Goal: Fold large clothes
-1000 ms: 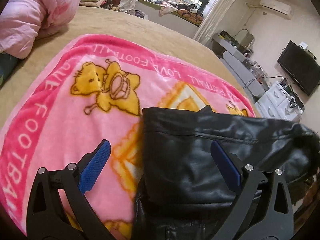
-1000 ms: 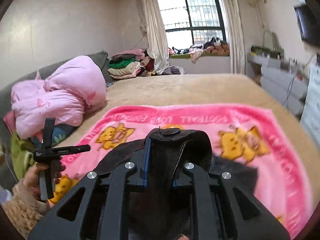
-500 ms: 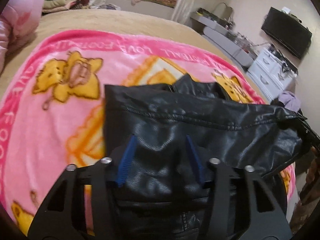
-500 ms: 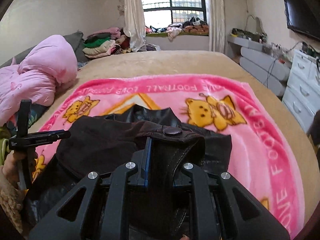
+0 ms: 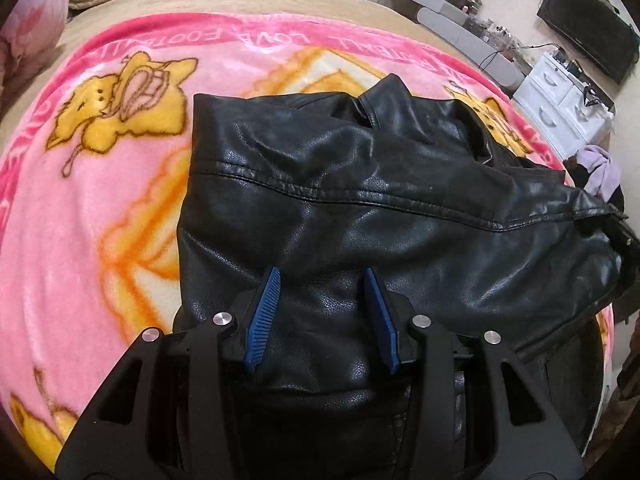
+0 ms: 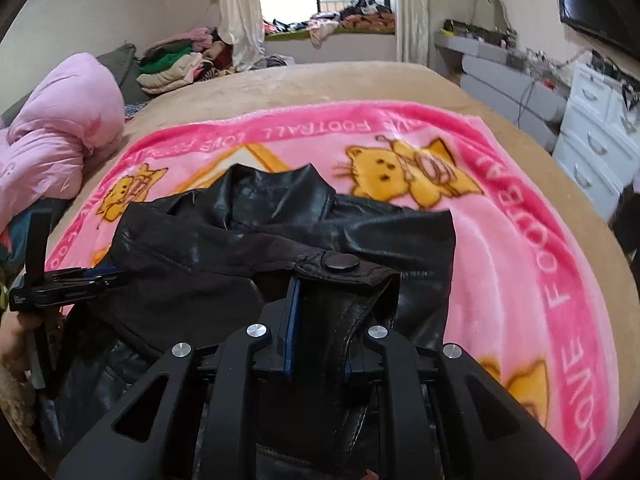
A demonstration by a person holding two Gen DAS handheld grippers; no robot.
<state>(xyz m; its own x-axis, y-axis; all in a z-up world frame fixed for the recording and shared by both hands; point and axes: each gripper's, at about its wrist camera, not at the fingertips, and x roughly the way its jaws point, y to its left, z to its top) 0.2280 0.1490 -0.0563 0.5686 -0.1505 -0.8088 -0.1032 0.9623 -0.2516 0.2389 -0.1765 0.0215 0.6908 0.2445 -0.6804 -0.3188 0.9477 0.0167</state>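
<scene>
Black leather jacket lying on the pink blanket. Left gripper pinches a fold of it; right gripper, jaws just easing apart, holds the snap-tab edge. Lay both edges level onto the blanket before letting go.

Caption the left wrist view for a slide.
Left tool pinches a black leather jacket on a pink cartoon-cat blanket.

A pink quilt lies bunched beside the pink cartoon blanket; white drawers stand at right.
</scene>
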